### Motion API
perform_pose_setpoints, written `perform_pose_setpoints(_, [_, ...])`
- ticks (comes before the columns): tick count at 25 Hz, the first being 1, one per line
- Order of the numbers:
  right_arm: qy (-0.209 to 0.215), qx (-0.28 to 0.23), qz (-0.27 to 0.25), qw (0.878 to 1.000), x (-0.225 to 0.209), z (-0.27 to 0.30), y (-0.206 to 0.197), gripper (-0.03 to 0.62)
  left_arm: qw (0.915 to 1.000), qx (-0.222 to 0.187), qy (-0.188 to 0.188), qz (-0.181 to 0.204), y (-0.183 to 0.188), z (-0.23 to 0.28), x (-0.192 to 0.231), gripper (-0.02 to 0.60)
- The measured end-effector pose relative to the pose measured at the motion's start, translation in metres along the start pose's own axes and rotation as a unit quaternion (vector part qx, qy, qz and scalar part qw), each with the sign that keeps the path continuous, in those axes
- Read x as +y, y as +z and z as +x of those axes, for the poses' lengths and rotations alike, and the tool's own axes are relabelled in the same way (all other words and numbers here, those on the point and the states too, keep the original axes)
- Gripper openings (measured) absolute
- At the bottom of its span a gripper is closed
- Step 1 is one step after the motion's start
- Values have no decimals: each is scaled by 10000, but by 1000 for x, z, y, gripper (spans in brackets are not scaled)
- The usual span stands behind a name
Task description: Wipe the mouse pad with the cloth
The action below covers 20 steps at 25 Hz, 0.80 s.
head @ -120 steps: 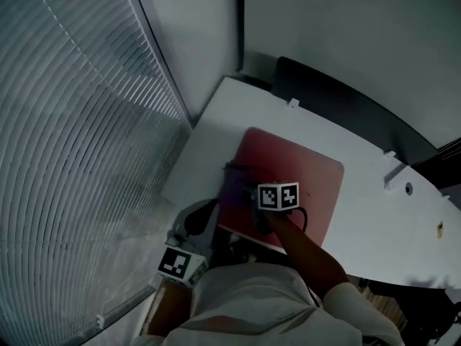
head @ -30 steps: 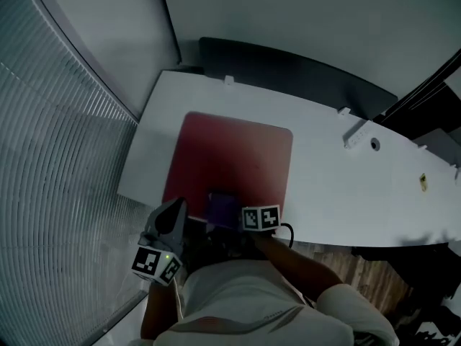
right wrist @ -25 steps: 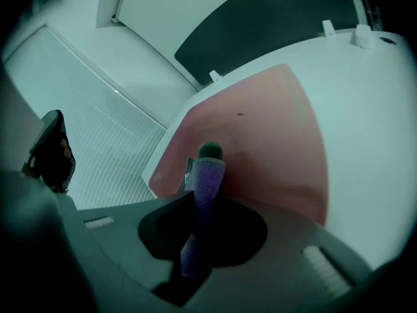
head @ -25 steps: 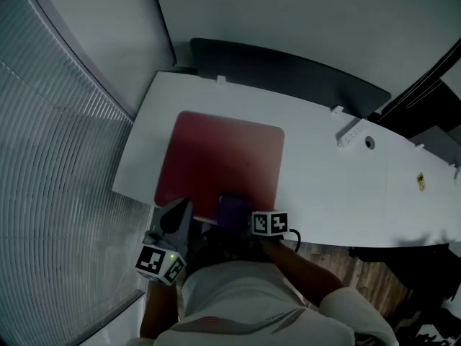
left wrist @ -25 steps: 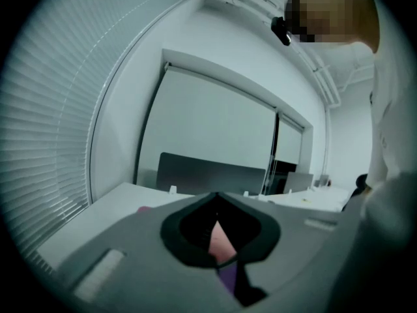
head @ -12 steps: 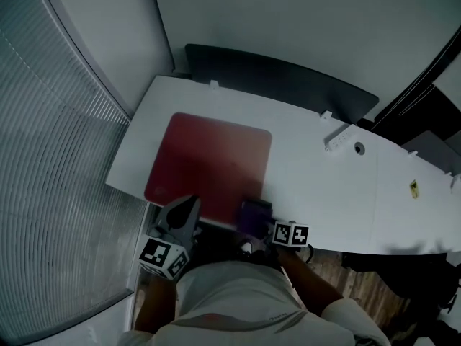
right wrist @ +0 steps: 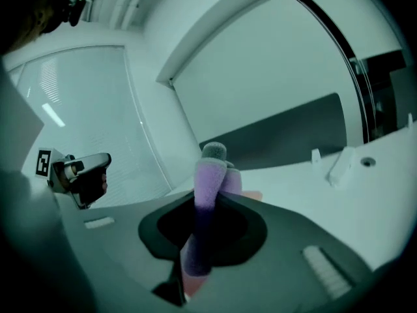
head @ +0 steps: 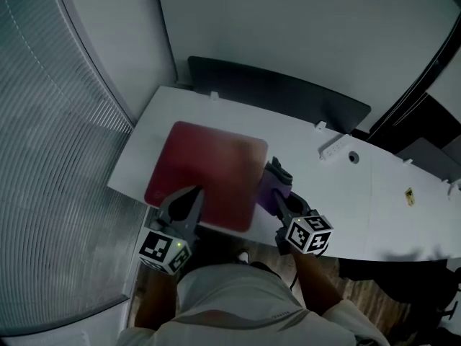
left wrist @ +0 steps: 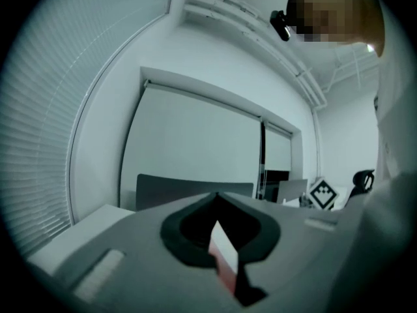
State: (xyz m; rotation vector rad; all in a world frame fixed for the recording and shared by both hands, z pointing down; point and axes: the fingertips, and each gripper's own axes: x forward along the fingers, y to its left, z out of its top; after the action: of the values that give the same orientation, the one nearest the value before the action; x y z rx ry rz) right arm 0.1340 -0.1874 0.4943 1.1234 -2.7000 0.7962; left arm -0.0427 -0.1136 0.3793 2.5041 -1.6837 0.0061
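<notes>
The right gripper [head: 279, 173] has its fingers [right wrist: 287, 253] clamped on a folded, fuzzy purple cloth [right wrist: 209, 178]. It holds the cloth just off the 3 o'clock edge of the dark red, round-cornered mouse pad [head: 205, 173] on the white counter [head: 346, 193]. The left gripper [head: 191, 195], fingers pressed together and empty, is over the pad's 6 o'clock edge.

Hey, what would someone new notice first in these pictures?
The red mouse pad stands out most, lying on the left part of the white desk. Next comes the purple cloth, pinched in the right claw by the pad's right edge, while the left claw is shut on the pad's near edge.
</notes>
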Motion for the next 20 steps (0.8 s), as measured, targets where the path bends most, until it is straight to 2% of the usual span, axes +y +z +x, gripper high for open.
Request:
perform_pose_setpoints(4, [-25,-672,-646,9956,16,-22,60,48,9996,-186,40,189,23,-1,-8,2])
perform_pose_setpoints(8, [-128,-1064,-1034,9888,24,-37,93,46,9991,-254,76,326,28,1,-8,2])
perform_pose_setpoints(13, [-206,-1196,-1217,9851,26,-45,107,44,9988,-254,94,396,31,2,-8,2])
perform_pose_setpoints(20, [-157,-1187,-1212,9854,27,-49,101,44,9988,-242,59,412,25,4,-12,2])
